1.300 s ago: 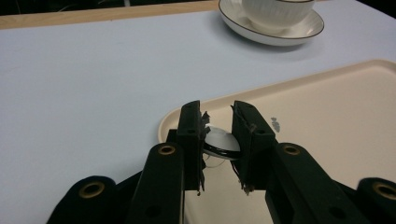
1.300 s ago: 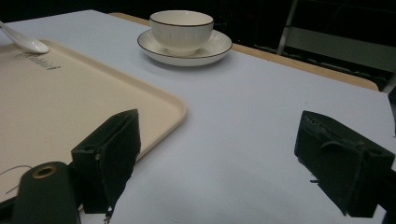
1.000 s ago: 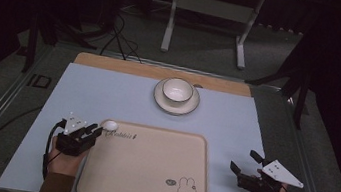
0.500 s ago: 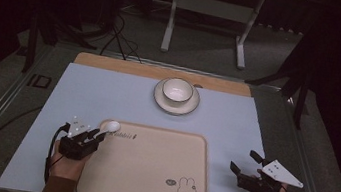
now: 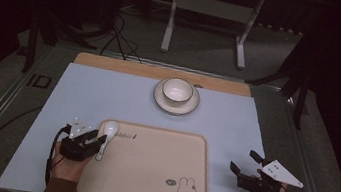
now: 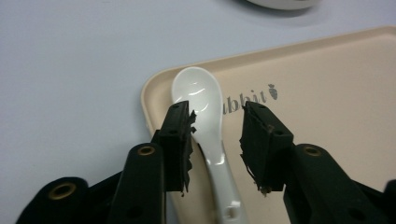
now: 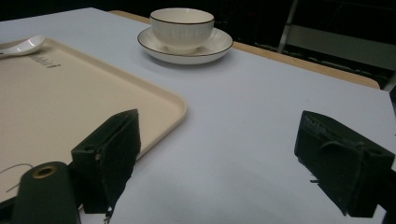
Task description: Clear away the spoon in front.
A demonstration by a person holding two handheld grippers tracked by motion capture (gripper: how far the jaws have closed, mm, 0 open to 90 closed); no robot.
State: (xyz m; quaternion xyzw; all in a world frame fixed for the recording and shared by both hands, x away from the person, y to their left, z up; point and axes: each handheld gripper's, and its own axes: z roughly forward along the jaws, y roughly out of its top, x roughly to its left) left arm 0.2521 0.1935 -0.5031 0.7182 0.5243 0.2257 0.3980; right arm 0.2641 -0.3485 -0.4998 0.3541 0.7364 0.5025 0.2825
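Where dark floor surrounds it, pale blue table [image 5: 107,97], beige tray [image 5: 148,168], wooden far edge [image 5: 127,65]

Tray [image 6: 327,84]: grey print, partly hidden, reads "bbit".

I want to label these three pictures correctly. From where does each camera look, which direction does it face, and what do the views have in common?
High view: above the person's side, facing forward and down on the table; both forearms, left gripper and right gripper show.
Left gripper view: rides on the left gripper, looks along its open jaws at the spoon in the tray corner.
Right gripper view: rides on the right gripper, looks across the table to the bowl on its saucer.
Shared: all three show spoon and tray.
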